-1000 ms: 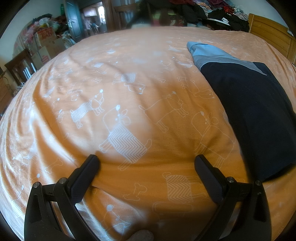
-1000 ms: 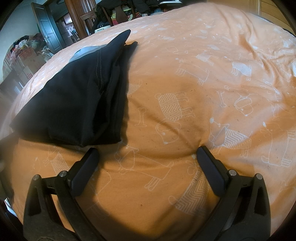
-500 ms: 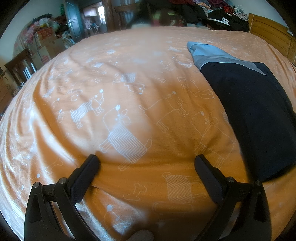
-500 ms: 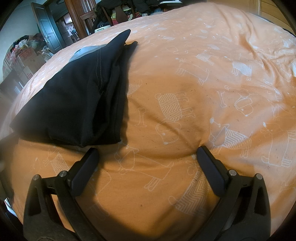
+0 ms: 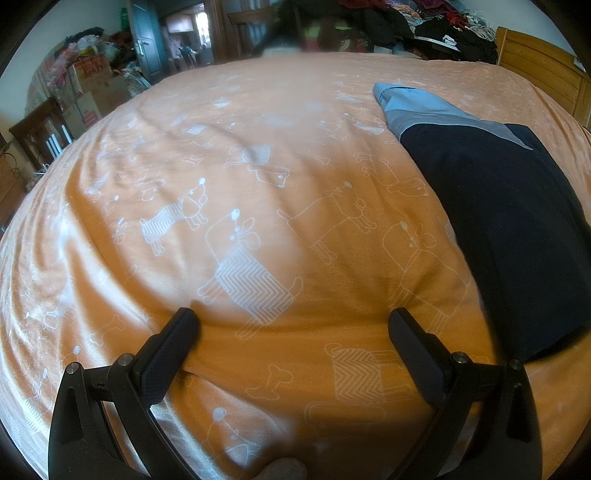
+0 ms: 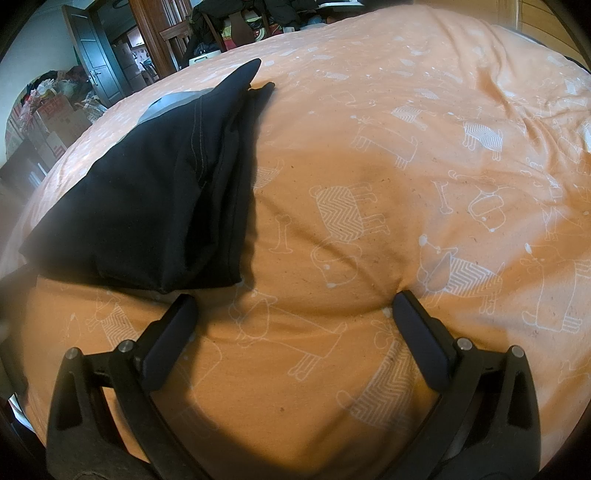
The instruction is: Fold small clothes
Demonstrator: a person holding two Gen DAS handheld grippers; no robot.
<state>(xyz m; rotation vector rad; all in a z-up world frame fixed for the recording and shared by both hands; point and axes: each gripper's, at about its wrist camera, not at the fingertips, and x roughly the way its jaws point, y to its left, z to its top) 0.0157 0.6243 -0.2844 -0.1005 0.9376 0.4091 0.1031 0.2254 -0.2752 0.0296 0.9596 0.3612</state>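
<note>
A folded dark navy garment (image 5: 509,229) with a grey and light-blue band at its far end lies flat on the orange bedspread (image 5: 258,147), at the right of the left wrist view. The same garment (image 6: 147,199) fills the left of the right wrist view, one corner sticking up at its far end. My left gripper (image 5: 293,323) rests open on bare bedspread, left of the garment and apart from it. My right gripper (image 6: 295,304) is open too, on the bedspread (image 6: 406,147); its left finger (image 6: 168,341) lies just below the garment's near edge.
Wooden headboard (image 5: 535,70) stands at the far right. Heaped clothes (image 5: 424,26) lie beyond the bed's far edge. Cardboard boxes (image 5: 92,85), a dark chair (image 5: 40,136) and an open door (image 6: 94,66) sit off the left side.
</note>
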